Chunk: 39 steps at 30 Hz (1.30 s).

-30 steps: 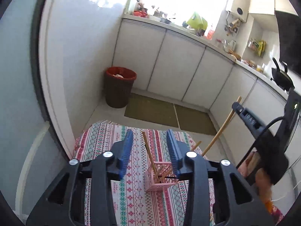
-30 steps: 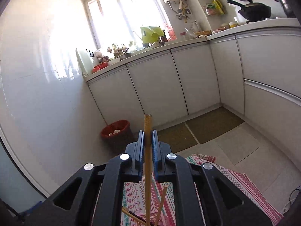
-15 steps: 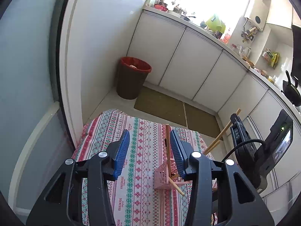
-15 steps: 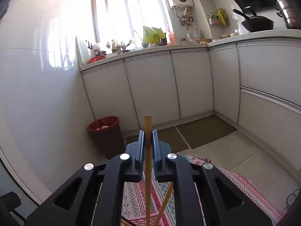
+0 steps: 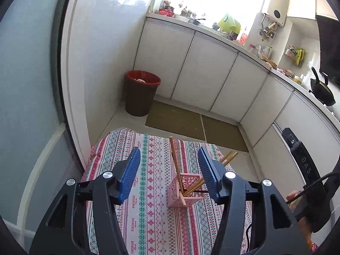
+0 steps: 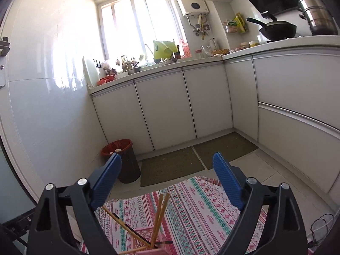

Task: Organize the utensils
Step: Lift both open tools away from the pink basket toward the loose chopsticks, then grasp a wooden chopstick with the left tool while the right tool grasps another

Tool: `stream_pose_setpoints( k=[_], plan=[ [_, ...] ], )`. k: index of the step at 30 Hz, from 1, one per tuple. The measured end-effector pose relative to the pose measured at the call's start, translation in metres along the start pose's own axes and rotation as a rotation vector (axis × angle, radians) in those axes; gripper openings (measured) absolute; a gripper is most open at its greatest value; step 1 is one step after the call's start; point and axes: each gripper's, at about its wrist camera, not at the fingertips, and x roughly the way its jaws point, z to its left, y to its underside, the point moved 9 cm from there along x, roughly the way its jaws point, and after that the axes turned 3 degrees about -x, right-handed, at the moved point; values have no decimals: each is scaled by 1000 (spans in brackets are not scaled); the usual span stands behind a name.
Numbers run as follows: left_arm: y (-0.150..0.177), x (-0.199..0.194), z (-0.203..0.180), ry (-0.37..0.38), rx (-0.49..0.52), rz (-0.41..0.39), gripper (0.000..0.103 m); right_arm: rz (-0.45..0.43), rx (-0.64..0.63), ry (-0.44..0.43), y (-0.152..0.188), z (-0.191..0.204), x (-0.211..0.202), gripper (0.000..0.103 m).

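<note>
A small pink lattice utensil holder (image 5: 187, 190) stands upright on a table covered by a striped, patterned tablecloth (image 5: 148, 212) in a white kitchen. Several wooden chopsticks (image 5: 175, 161) stand in the holder, leaning at different angles; one tilts left and two lean right past the rim. A thin dark stick also lies across the holder's top.

The left gripper (image 5: 170, 170) hovers above the table with the holder showing between its blue pads (image 5: 129, 172). Its jaws are opening and touch nothing. In the right wrist view, the right gripper (image 6: 167, 182) sits above the holder (image 6: 148, 246) with its jaws opening wide; the chopsticks (image 6: 159, 216) stand free below them, gripped by nothing.

Beyond the table, a brown bin with a red liner (image 5: 142, 93) stands on the floor against the wall, beside two olive floor mats (image 5: 176, 121). White cabinets (image 5: 204, 72) run under a cluttered counter, with a black wok (image 6: 276, 30) on the right.
</note>
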Motion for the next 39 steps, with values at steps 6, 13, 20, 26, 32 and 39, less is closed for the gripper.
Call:
stream_pose_setpoints(
  k=[6,13,20,26,32,39],
  plan=[
    [11,-13,-22,-8,58,18,70,105,-32,-3,24,-35,-27,95],
    [58,-4,-54,23,131,119,85,293,-37,17,81,-87,-60,96],
    [158,58,-90,28,275,426,88,500,56,96,162,-191,-98,96],
    [240,107,-130,55,412,647,89,632,47,110,218,-257,-122,96],
    [301,143,-167,55,516,796,88,577,-9,48,215,-252,-133,96],
    [344,177,-178,-8,578,895,69,582,-124,66,222,-248,-132,96]
  ],
)
